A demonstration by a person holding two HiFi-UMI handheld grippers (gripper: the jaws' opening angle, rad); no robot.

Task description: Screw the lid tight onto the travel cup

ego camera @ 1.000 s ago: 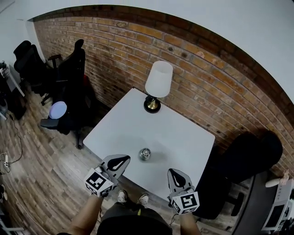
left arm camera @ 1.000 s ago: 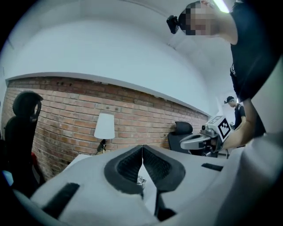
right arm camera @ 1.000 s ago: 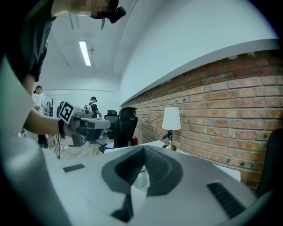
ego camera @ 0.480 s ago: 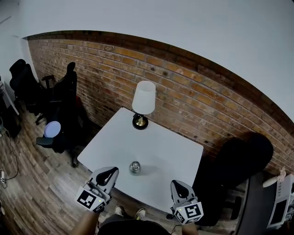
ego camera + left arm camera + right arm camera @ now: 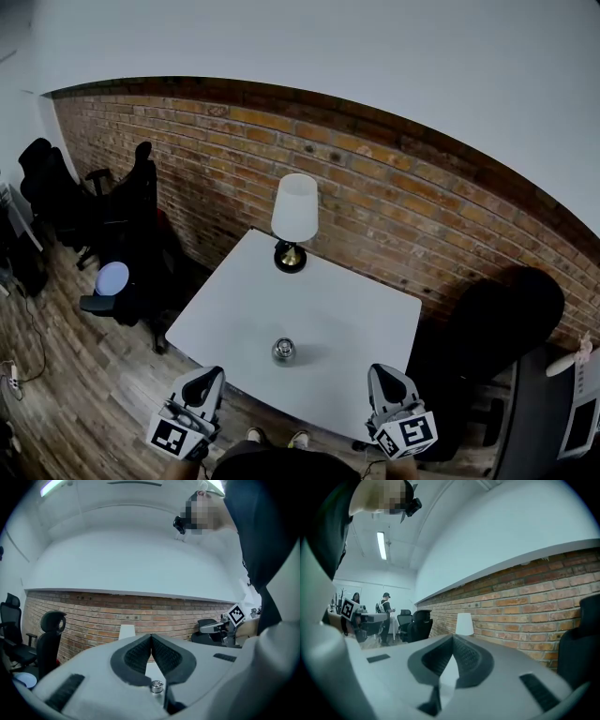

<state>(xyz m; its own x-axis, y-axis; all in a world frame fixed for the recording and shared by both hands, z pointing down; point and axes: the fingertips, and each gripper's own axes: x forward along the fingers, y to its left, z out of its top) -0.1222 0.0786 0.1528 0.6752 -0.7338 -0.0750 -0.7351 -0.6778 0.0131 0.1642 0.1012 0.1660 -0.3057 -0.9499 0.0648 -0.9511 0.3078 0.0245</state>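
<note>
A small metal travel cup [image 5: 284,350] stands upright on the white table [image 5: 347,319], near its front edge; whether its lid is on I cannot tell. In the left gripper view the travel cup [image 5: 156,686] peeks out low between the jaws. My left gripper [image 5: 209,379] hovers at the table's front left corner, short of the cup, shut and empty. My right gripper [image 5: 383,377] hangs at the front right edge, also shut with nothing in it. Both tips meet at left gripper [image 5: 151,637] and right gripper [image 5: 452,638].
A lamp with a white shade [image 5: 295,208] stands at the table's far side against the brick wall [image 5: 394,197]. Black office chairs [image 5: 141,202] sit left of the table, a dark chair [image 5: 502,323] to the right. The floor is wood planks [image 5: 75,375].
The head view has tilted up and back, so table and cup sit lower in the picture. Both grippers have dropped toward the bottom edge and away from the cup, still shut.
</note>
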